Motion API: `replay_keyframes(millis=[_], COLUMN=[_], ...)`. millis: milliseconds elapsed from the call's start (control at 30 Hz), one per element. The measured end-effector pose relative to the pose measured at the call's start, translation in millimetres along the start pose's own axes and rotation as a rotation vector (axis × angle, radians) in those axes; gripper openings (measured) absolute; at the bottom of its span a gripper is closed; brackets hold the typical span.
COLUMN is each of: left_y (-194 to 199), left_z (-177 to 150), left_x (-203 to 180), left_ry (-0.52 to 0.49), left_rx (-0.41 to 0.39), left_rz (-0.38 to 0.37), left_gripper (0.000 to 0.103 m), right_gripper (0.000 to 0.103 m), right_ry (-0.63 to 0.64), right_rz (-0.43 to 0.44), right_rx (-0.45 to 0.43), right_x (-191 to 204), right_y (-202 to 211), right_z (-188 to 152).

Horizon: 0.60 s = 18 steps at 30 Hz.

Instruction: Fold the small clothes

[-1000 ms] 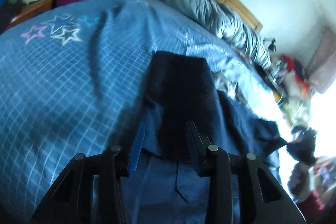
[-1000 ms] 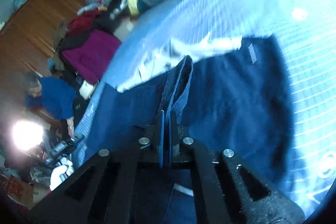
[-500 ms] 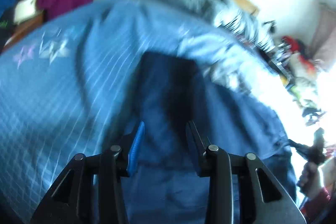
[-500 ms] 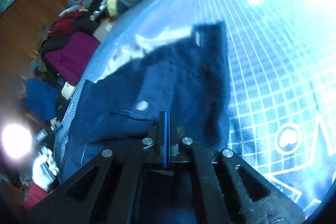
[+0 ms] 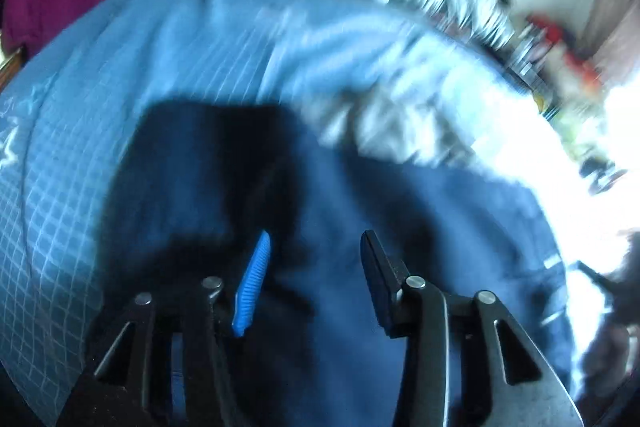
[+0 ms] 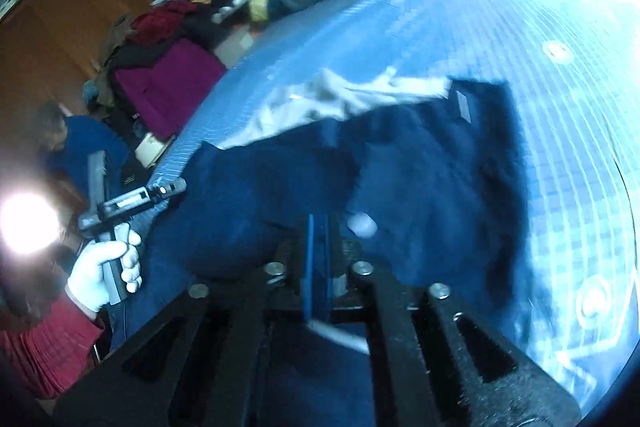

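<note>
We see the left gripper (image 5: 314, 247) hovering low over the navy garment (image 5: 360, 211), fingers spread wide, nothing between them. The right gripper (image 6: 318, 227) has its pads pressed together, seemingly pinching the garment's edge. Since a second ago the raised fold has dropped and the garment lies flatter on the blue checked bedspread (image 6: 540, 39). A white-gloved hand (image 6: 106, 267) holds the left tool at the bed's edge; a pale cloth (image 6: 340, 99) lies just beyond the garment.

Motion-blurred fisheye views, blown-out window glare, dim foreground
</note>
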<state>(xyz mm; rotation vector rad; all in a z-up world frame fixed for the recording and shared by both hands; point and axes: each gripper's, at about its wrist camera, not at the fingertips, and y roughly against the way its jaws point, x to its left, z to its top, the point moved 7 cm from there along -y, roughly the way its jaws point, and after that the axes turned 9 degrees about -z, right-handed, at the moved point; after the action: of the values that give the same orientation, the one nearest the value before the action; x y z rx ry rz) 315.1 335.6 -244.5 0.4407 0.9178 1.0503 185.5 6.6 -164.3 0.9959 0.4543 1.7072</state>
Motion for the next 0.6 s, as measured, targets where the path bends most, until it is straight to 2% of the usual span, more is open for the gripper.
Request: replay_keyframes(millis=[33,100,167,233,267,300,333,367,433,467,500,600], left_y=[7,14,0,-28,-41,-53,-60,-58,-50,-42,-35,2], left_z=[7,26,38,42,40,33,29,30,28,27,23,7], left_x=[-4,-12,-9,9,19,37,47,47,46,44,42,35], left_ry=[-0.014,-0.013,0.013,0.085,0.117,0.151,0.156,0.133,0.128,0.133,0.131,0.084], left_rx=[-0.027,-0.072,-0.046,0.015,0.048,0.085,0.084,0.047,0.049,0.051,0.051,0.015], left_rz=[0.001,-0.045,-0.067,-0.079,-0.047,0.016,0.014,-0.010,-0.035,-0.041,-0.048,-0.099], left_gripper=[0.050,0.055,0.056,0.056,0.056,0.053,0.055,0.055,0.053,0.052,0.053,0.058], right_gripper=[0.017,0.021,0.021,0.021,0.019,0.010,0.005,0.000,0.000,0.005,0.019,0.033], right_ry=[0.014,0.041,0.061,0.077,0.079,0.059,0.019,-0.018,-0.038,-0.018,0.010,0.070], right_rz=[0.005,0.007,-0.010,-0.056,-0.096,-0.118,-0.099,-0.082,-0.086,-0.098,-0.099,-0.052], right_rx=[0.001,0.015,0.042,0.083,0.107,0.140,0.132,0.129,0.121,0.103,0.083,0.027], right_x=[4,11,13,6,-1,-12,-20,-26,-30,-27,-23,-14], right_y=[-7,-26,-47,-69,-78,-87,-88,-87,-79,-72,-63,-34], right_z=[6,17,24,26,23,18,15,15,15,16,16,9])
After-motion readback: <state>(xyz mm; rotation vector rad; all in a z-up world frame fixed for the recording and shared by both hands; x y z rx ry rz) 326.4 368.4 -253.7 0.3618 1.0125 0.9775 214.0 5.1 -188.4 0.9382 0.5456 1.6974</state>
